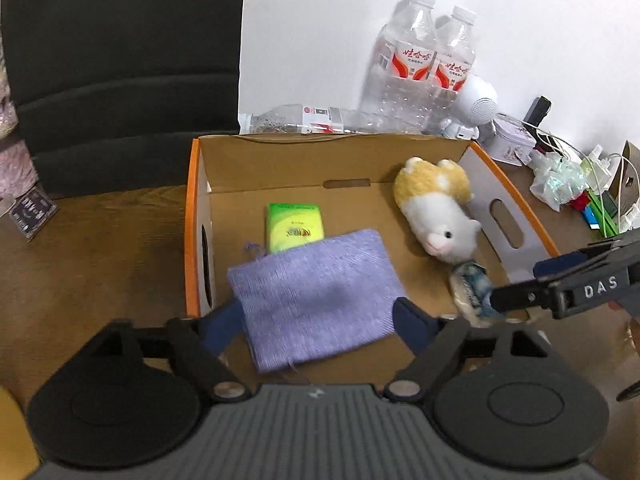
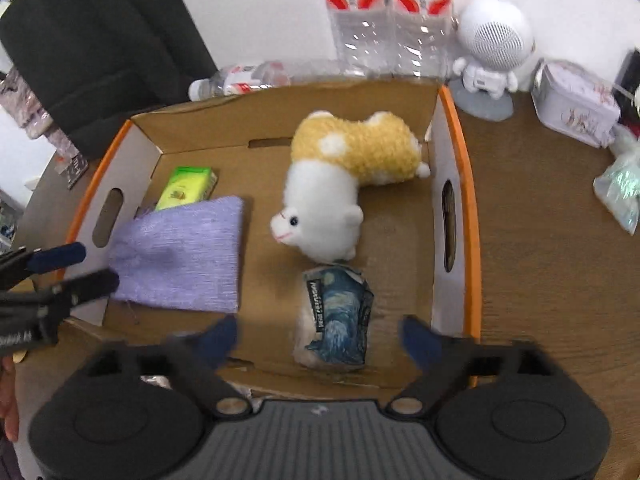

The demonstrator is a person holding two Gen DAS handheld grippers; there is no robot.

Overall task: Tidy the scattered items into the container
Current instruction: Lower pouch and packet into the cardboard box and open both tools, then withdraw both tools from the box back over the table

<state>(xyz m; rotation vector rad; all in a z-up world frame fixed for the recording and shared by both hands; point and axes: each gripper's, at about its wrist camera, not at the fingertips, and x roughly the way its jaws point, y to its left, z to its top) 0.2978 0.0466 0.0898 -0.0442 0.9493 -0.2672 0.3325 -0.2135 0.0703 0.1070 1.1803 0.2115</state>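
Observation:
An orange-rimmed cardboard box (image 1: pixel 192 216) (image 2: pixel 464 184) holds a green packet (image 1: pixel 294 226) (image 2: pixel 186 188), a purple knitted pouch (image 1: pixel 316 300) (image 2: pixel 180 256), a yellow-and-white plush alpaca (image 1: pixel 438 208) (image 2: pixel 344 184) and a blue-printed tissue pack (image 1: pixel 472 288) (image 2: pixel 336 316). My left gripper (image 1: pixel 316 324) (image 2: pixel 80 268) is open, its fingers either side of the pouch at the box's near left. My right gripper (image 2: pixel 320 340) (image 1: pixel 532 280) is open over the box's near edge, just above the tissue pack, which lies free.
Two upright water bottles (image 1: pixel 416 68) and one lying bottle (image 1: pixel 304 118) stand behind the box. A white astronaut speaker (image 2: pixel 492 48), a tin (image 2: pixel 576 104), cables and wrappers (image 1: pixel 560 180) crowd the right. A dark chair (image 1: pixel 120 60) is at the left.

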